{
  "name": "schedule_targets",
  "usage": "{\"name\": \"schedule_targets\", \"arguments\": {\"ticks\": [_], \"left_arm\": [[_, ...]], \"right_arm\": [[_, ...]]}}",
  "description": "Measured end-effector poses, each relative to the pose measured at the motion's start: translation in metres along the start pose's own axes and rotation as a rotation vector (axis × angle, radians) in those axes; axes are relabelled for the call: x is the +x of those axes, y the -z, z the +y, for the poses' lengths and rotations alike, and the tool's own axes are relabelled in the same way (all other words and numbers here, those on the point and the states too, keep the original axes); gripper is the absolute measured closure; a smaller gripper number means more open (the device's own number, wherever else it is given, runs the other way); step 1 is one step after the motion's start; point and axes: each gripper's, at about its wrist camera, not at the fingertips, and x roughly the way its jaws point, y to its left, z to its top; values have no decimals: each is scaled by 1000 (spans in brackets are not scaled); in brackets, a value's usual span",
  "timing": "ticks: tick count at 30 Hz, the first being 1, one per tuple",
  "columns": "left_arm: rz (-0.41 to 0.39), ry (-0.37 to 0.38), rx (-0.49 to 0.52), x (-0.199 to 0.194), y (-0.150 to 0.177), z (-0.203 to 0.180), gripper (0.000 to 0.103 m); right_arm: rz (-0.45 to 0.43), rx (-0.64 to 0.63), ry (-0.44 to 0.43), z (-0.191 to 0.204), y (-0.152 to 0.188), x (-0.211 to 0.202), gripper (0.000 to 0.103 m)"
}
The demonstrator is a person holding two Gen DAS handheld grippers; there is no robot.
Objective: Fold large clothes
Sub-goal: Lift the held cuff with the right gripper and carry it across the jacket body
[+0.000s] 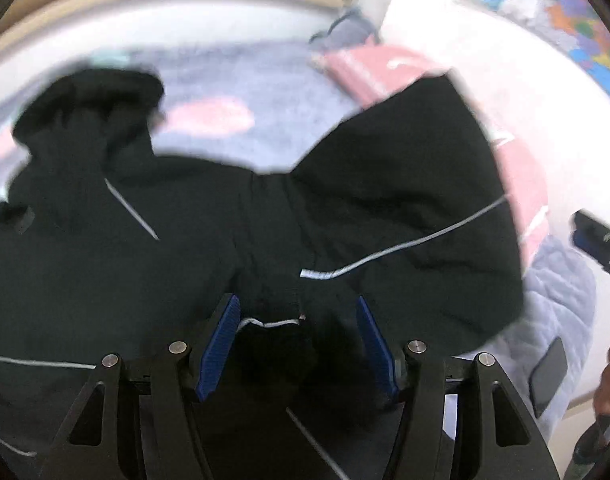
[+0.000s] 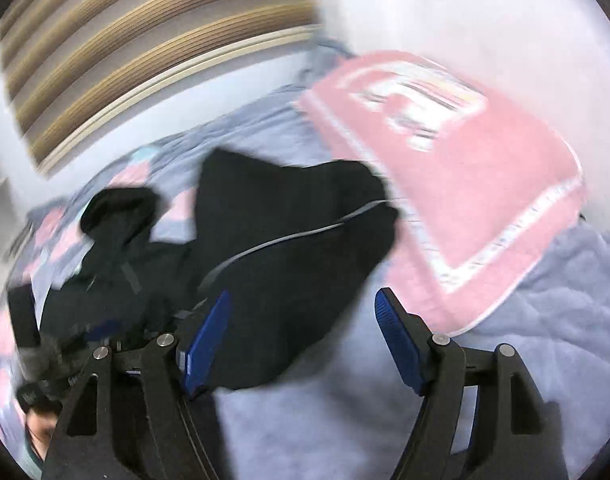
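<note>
Left wrist view showed the left gripper (image 1: 299, 316) with its jaws apart, and the black jacket (image 1: 405, 200) lay bunched between and under them. The jacket was spread on a bed with a pale blue blanket (image 1: 265, 76), near a pink towel (image 1: 369, 68) on the far right. Right wrist view showed the right gripper (image 2: 303, 308) with jaws wide apart, holding nothing, above the jacket's (image 2: 289, 240) near edge.

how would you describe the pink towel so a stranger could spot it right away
Start from the pale blue bedcover that fills the scene. The pink towel lies flat on it, right of the black jacket. It alone is pink with a white border stripe.
</note>
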Motion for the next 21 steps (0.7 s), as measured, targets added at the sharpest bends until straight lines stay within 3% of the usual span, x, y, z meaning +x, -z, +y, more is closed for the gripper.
{"name": "schedule_targets", "arguments": {"ticks": [3,5,7,16,20,21], "left_arm": [[76,-8,-45,35,12,12,41],[42,-15,-13,35,15,9,41],[21,-11,-5,34,19,8,41],[-56,-57,70,35,32,-4,39],[-70,-48,69,36,35,-2,39],[-72,-48,70,36,35,-2,39]], "right_arm": [[19,90,-13,-42,-15,27,28],[40,125,-48,-58,-20,44,36],[64,158,-73,-70,-25,69,36],[188,316,-107,-88,-34,181,36],[191,282,-90,-70,-39,201,36],[192,261,-94,-63,-39,204,40]]}}
